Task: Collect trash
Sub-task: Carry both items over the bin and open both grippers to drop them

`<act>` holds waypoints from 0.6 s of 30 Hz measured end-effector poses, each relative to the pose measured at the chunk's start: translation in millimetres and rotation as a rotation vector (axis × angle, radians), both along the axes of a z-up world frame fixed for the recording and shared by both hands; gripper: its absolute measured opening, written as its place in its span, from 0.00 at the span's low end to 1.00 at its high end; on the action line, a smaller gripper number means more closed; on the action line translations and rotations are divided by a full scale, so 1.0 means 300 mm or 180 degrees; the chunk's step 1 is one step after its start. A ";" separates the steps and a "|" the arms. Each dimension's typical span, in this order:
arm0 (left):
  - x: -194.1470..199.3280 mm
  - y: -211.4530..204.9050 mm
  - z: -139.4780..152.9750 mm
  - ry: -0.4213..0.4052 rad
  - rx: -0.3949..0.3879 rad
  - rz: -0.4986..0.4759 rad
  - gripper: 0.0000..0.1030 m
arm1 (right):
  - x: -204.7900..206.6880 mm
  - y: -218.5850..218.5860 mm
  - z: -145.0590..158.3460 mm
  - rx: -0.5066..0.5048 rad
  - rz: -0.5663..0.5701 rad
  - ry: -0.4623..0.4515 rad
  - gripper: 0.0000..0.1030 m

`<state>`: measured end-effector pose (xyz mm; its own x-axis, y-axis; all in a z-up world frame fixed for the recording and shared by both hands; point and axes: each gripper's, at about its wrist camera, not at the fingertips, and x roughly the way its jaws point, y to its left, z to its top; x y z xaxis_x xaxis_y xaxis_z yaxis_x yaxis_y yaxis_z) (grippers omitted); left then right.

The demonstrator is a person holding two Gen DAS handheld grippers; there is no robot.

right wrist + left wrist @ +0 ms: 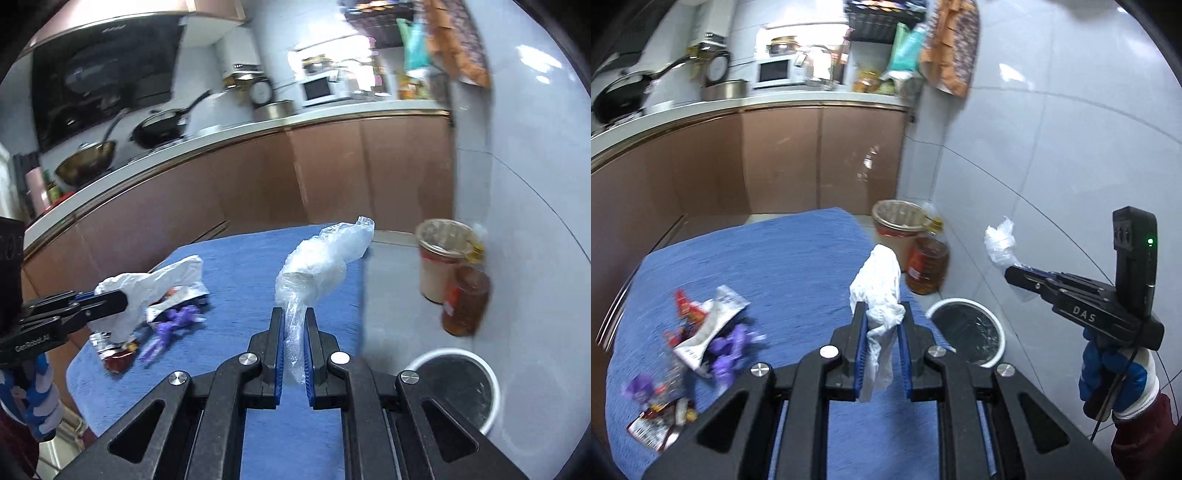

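While wrappers (701, 325) lie at left on the blue surface (783, 258), left claw (881, 325) is clamped on a white tissue (879, 291) held above it. Right claw (295, 328) pinches a clear plastic bag (321, 266), raised near the surface edge. White bin (458, 387) sits on floor, right.

We see the table (798, 258) in front of the cabinets (783, 158). The wrappers (709, 332) lie on its left part. The bin (967, 334) stands on the floor just right of the table. Behind the bin stands the bottle (927, 267), and behind the bottle the basket (899, 218).
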<state>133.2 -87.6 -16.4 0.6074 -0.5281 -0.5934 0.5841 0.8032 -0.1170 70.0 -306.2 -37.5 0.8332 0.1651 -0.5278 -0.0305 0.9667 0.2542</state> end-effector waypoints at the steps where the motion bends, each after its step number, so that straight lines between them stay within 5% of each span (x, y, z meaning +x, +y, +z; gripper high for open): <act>1: 0.006 -0.044 -0.007 0.0016 0.0029 -0.0076 0.14 | -0.008 -0.027 -0.009 0.0021 -0.0064 0.0022 0.09; 18: 0.227 -0.728 -0.325 0.0643 0.0531 -0.0965 0.14 | 0.017 -0.382 -0.383 0.0236 -0.0951 0.0796 0.09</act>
<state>201.4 -306.1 -113.9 0.3011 -0.5518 -0.7777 0.7762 0.6155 -0.1362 75.2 -420.8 -152.3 0.6976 -0.0200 -0.7162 0.3212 0.9023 0.2876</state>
